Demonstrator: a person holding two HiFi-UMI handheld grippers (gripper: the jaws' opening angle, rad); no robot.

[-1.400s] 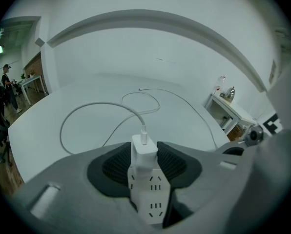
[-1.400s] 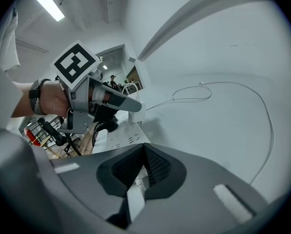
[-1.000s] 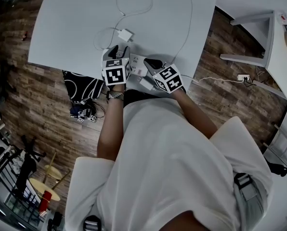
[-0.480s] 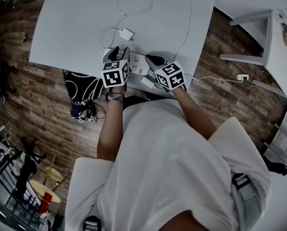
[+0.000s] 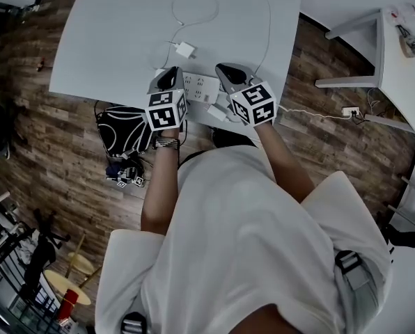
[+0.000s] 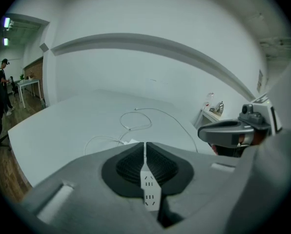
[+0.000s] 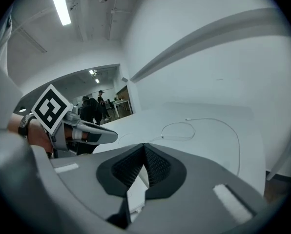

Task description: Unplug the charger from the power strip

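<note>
Both tongs are engaged at the near edge of the tabletop (image 5: 110, 40).

Left tongs (image 6: 145, 150): closed on the strip (image 5: 202, 88), pinching it edge-on, with socket slots showing between the pads. My read is that this is the anchor. The strip is light, so it would lift along with the plug if nothing held it down.

Right tongs (image 7: 144, 152): closed on a white block I take to be the charger (image 7: 135, 195). It sits low between the pads, at the right end of the strip. The grip looks to be on the body rather than the cord, which is the right place to pull from.

No view shows whether the prongs are seated or already clear. The tongs body covers that joint from above.

The two tongs sit close side by side and point the same way, toward the far side. That gives a short lever and opposing forces along one line.

There is also a separate adapter (image 5: 185, 49) lying loose just beyond the strip, with its cable (image 5: 193, 5) looped across the far tabletop. It isn't plugged into anything visible and neither tongs touches it, so it's not the target.

Judgement: mid-extraction. The next move needs a straight pull away from the socket face while the left holds firm. The risks are the right pads slipping on smooth plastic, or the strip twisting in the left's narrow edge grip.
</note>
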